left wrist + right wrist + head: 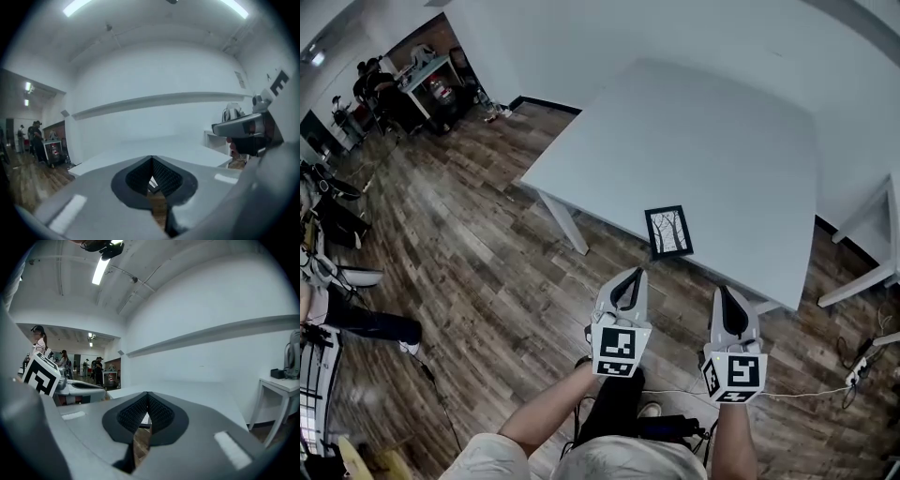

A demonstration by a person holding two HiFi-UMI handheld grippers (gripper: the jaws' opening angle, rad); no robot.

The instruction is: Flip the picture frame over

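Observation:
A small black picture frame point(668, 232) with a drawing of bare trees lies face up near the front edge of the white table point(694, 141). My left gripper point(629, 274) hovers over the floor just short of that edge, its jaws shut with nothing between them. My right gripper point(723, 292) hangs beside it to the right, also shut and empty. In the left gripper view the tips point(152, 161) meet, and a sliver of the frame point(152, 183) shows through the gap below. The right gripper view shows its tips point(147, 397) closed, with the frame point(143, 420) peeking behind.
Wood floor point(487, 262) surrounds the table. A second white table point(872, 234) stands at the right. Cables point(853, 366) lie on the floor at the right. People and desks point(403, 84) are far off at the upper left.

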